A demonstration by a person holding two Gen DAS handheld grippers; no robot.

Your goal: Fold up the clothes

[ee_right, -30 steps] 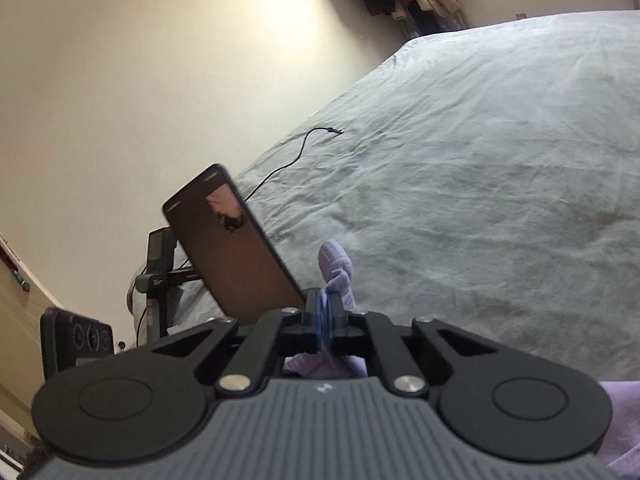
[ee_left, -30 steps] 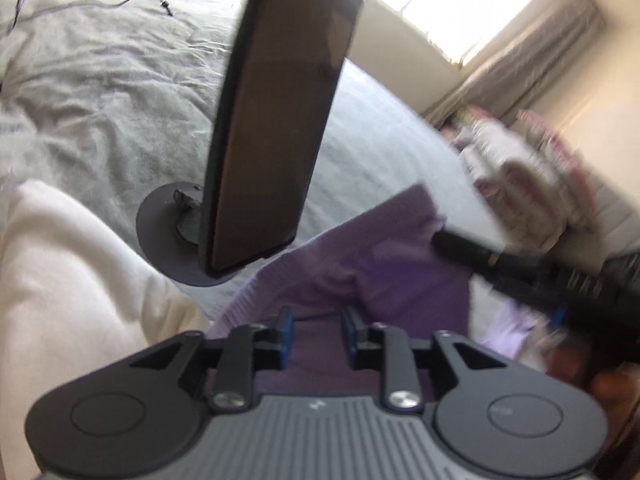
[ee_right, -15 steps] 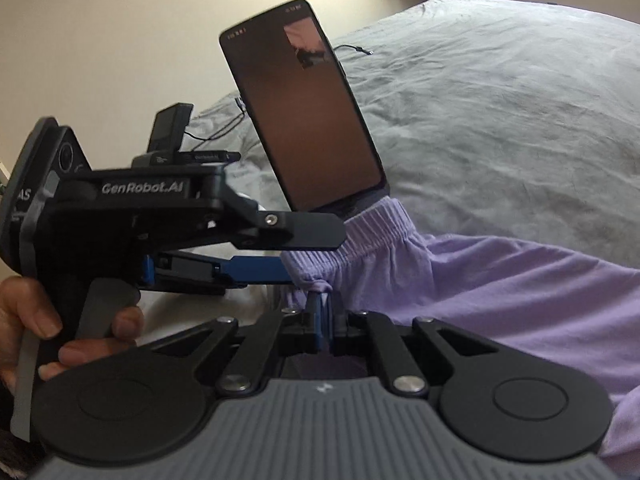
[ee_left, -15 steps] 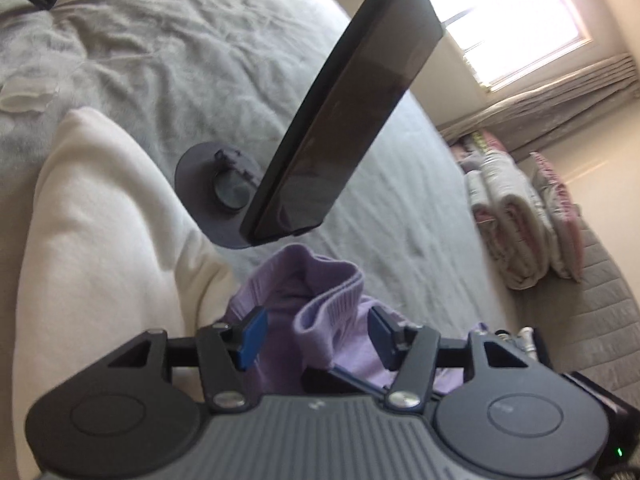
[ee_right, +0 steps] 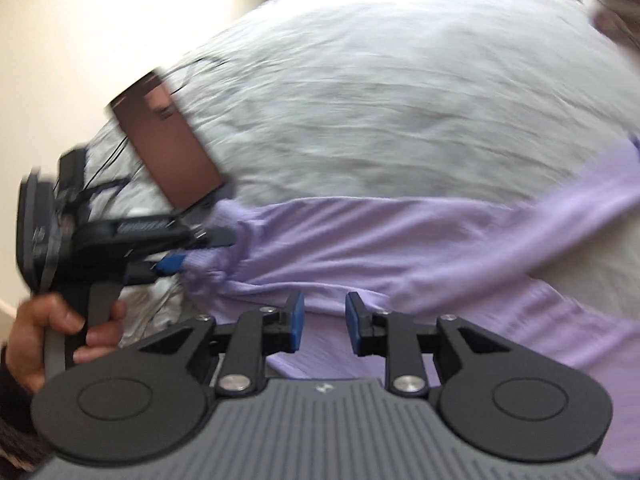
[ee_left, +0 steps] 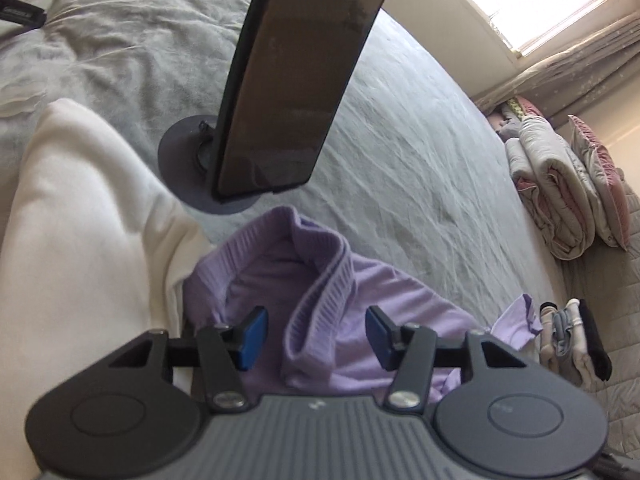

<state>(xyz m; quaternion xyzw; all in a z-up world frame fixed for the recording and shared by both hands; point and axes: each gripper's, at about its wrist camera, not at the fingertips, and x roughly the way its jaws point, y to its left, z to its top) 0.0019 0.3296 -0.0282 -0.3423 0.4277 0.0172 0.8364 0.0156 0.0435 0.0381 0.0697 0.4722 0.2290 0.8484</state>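
Our left gripper (ee_left: pixel 312 338) stands wide open, its blue pads either side of the ribbed waistband (ee_left: pixel 320 292) of the lilac garment (ee_left: pixel 384 312), clamping nothing. Our right gripper (ee_right: pixel 322 322) is parted by a narrower gap, low in the frame, with lilac cloth behind it and nothing between the pads. The garment lies stretched across the grey bedspread (ee_right: pixel 400 100), from the waistband at centre left toward the right edge; that view is blurred. To grip well, we centre the doubled waistband between the left pads before closing, and take only one clean edge. We keep clear of the phone on its stand (ee_left: pixel 296 80) in the upper centre and the cream pillow (ee_left: pixel 80 248) at the left.
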